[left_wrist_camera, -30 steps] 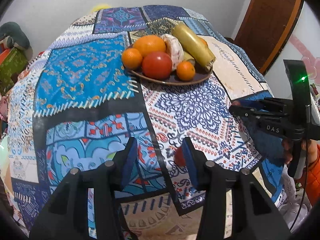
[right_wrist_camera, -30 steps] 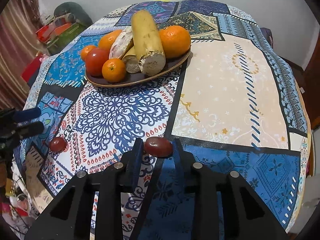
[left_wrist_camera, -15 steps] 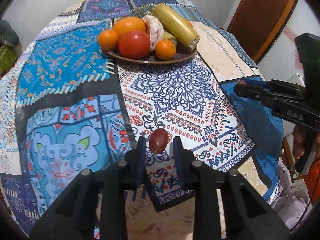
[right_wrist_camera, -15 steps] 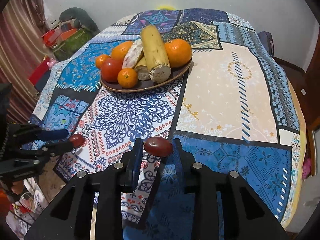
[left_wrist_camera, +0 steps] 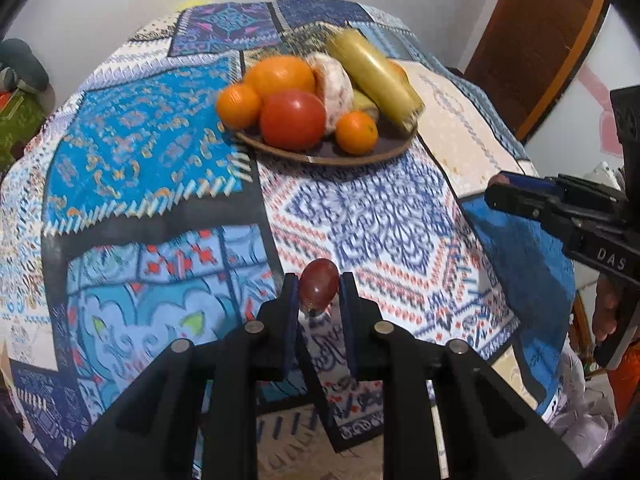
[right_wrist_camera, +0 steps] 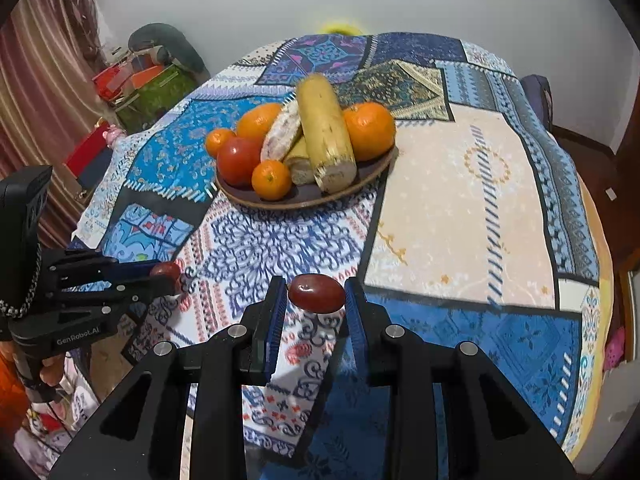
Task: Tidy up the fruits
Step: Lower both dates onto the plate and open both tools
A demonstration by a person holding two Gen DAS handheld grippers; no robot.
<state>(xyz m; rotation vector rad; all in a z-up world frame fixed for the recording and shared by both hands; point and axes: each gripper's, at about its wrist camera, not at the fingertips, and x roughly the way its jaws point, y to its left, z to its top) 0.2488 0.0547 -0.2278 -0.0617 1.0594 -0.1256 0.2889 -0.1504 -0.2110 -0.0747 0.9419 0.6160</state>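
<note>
My left gripper is shut on a small dark red fruit and holds it above the near part of the patterned tablecloth. It also shows at the left of the right wrist view. My right gripper is shut on a second dark red fruit, lifted over the table's front. A brown plate farther back holds oranges, a red tomato and a long yellow fruit; the plate also shows in the left wrist view.
The round table edge drops away close in front of both grippers. A wooden door stands at the right. Bags and boxes lie on the floor at the left by a striped curtain.
My left gripper closed on the red fruit that lay on the cloth and lifted it. My right gripper rose and drew back, still holding its fruit.
</note>
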